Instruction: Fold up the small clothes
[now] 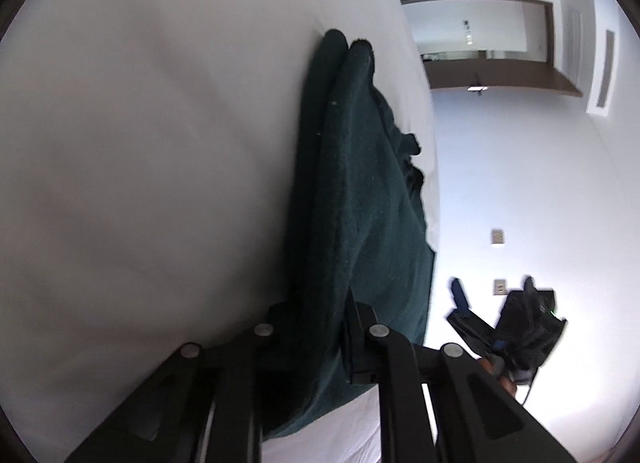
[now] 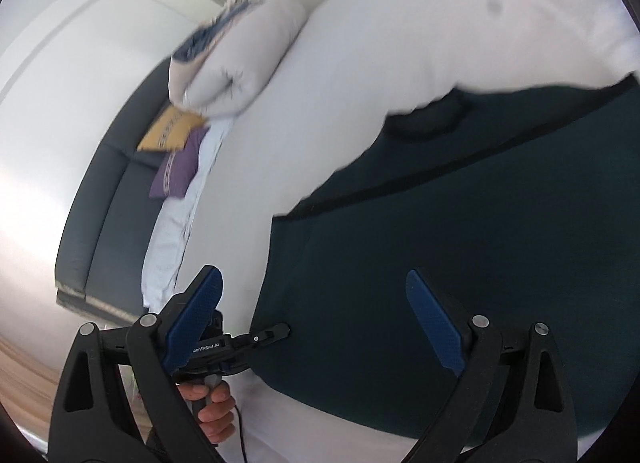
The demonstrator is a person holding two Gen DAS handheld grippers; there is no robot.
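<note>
A dark green garment (image 1: 360, 191) lies on the white bed sheet (image 1: 160, 143). My left gripper (image 1: 320, 327) is shut on the garment's near edge, with cloth bunched between the fingers. In the right wrist view the same garment (image 2: 460, 243) spreads flat over the sheet (image 2: 400, 43). My right gripper (image 2: 316, 319) is open and empty just above it, its blue pads (image 2: 434, 327) wide apart. My left gripper (image 2: 256, 339) shows there at the garment's left edge, held by a hand.
A rolled white duvet (image 2: 240, 55) lies at the far end of the bed. A yellow cushion (image 2: 172, 131) and a purple cushion (image 2: 180, 167) sit on a dark sofa (image 2: 104, 215). The right gripper (image 1: 516, 327) shows beyond the bed edge against a white wall.
</note>
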